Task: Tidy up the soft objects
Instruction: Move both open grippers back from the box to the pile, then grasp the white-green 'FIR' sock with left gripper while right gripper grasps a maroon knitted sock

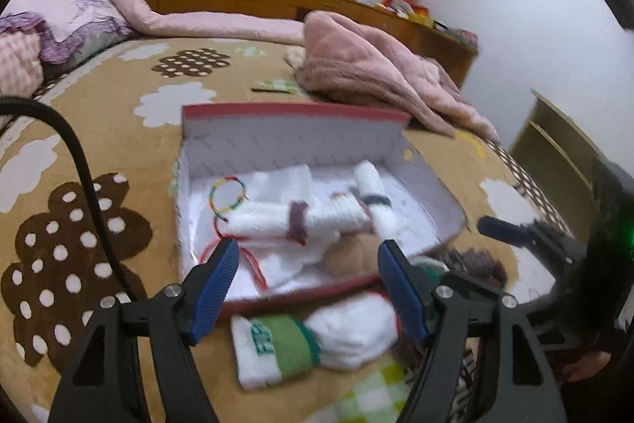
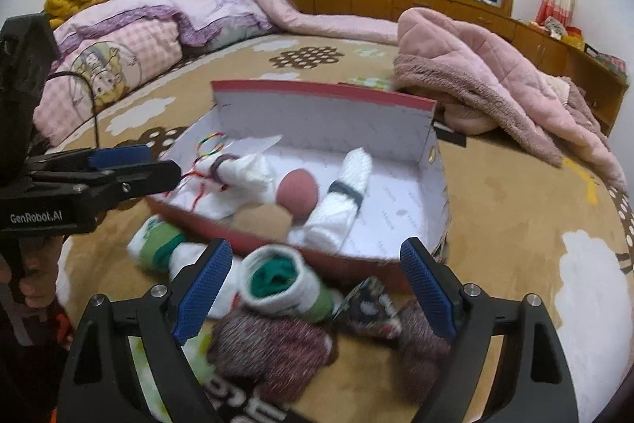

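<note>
Seen on a bed point(image 1: 119, 129) spread with a tan, cloud-patterned blanket: an open red-edged box point(image 1: 293, 113), white inside, lid flap upright at the back. Inside, two rolled white towels, one bound with a maroon band point(image 1: 273, 222), the other with a dark band point(image 1: 374, 199), alongside a rainbow-coloured ring point(image 1: 228, 195) and red string. Just in front of the box, outside it, a white sock with a green cuff point(image 1: 285, 343), lying on the blanket. Spread wide and holding nothing, the left hand-held gripper point(image 1: 309, 290), poised above the box's near wall. Likewise wide open and empty, the right hand-held gripper point(image 2: 317, 288), framing a rolled white-and-green sock point(image 2: 277, 278) and a maroon knitted bundle point(image 2: 273, 351) below it. Heaped further back, near the box's far right corner, a pink quilted coat point(image 2: 495, 74). Stacked at the headboard, pink pillows point(image 2: 119, 42).
</note>
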`<state>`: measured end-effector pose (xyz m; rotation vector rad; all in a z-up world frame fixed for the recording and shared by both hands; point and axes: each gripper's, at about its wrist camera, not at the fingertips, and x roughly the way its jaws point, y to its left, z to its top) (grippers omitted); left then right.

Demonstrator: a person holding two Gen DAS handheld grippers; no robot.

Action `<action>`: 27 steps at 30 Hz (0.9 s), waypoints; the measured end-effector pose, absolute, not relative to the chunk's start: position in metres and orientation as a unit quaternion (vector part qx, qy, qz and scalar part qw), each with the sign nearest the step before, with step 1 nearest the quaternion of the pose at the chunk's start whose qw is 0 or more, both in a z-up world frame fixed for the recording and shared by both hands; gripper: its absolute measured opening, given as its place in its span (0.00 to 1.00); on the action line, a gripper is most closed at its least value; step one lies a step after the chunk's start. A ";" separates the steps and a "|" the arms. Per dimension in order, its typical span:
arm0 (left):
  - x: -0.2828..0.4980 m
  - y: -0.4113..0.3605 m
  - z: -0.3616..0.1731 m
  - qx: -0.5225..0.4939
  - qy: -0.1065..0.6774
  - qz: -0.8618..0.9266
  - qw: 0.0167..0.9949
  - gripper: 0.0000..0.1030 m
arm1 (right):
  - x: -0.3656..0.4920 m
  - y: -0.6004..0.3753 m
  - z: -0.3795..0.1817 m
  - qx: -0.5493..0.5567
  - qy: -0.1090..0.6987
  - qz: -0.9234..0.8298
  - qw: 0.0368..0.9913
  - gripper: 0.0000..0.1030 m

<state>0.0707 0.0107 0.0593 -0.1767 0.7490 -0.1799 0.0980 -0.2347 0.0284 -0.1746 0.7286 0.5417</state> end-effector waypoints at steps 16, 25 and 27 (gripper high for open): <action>0.039 0.010 0.060 -0.067 0.386 -0.100 0.914 0.61 | 0.082 -0.279 0.032 -0.042 0.412 0.253 0.875 0.86; 0.050 0.005 0.032 -0.038 0.446 -0.079 0.891 0.61 | 0.078 -0.286 0.023 0.002 0.446 0.288 0.848 0.86; 0.056 0.003 0.023 -0.034 0.465 -0.074 0.882 0.61 | 0.081 -0.282 0.014 0.036 0.470 0.312 0.825 0.86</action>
